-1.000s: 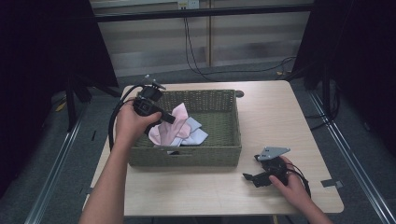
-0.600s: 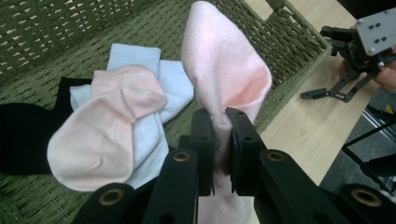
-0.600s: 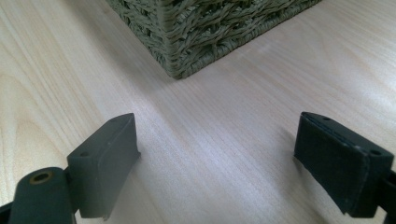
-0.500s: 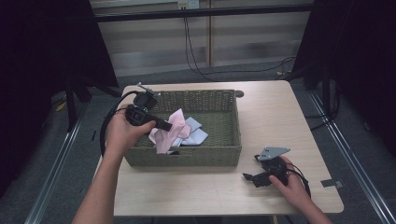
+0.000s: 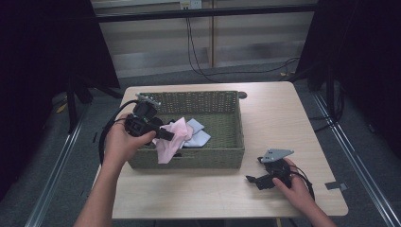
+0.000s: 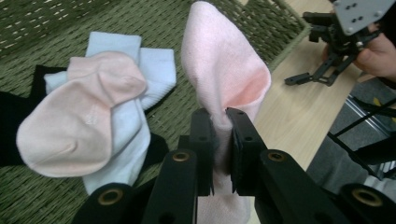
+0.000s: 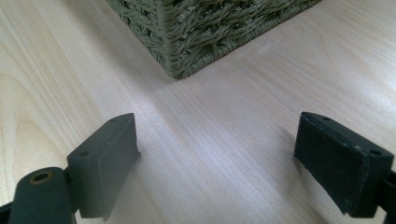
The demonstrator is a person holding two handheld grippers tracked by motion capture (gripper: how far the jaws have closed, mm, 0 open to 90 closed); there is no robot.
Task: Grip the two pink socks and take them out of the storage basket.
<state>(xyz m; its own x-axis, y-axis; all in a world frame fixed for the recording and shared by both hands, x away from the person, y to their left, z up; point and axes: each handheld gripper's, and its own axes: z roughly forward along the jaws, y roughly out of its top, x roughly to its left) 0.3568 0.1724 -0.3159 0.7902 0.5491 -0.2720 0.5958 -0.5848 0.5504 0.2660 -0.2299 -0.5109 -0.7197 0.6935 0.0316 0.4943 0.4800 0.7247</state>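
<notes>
A green woven basket [image 5: 222,156] stands on the table. My left gripper [image 5: 168,135] [image 6: 219,119] is shut on a pink sock [image 5: 169,142] [image 6: 224,70], lifted over the basket's front left wall. Inside lie another pink sock [image 6: 79,116] on a light blue sock [image 6: 154,65] [image 5: 197,135], with something black [image 6: 14,121] under them. My right gripper [image 5: 253,179] [image 7: 219,158] rests open on the table by the basket's front right corner [image 7: 180,42], nothing between its jaws.
The pale wooden table [image 5: 283,109] has bare room to the right of the basket and in front of it. A small dark disc [image 5: 242,95] sits near the table's far edge. Cables trail on the floor behind.
My left gripper has carried the pink sock down and toward the basket's front left wall. The right gripper has stayed where it was.
</notes>
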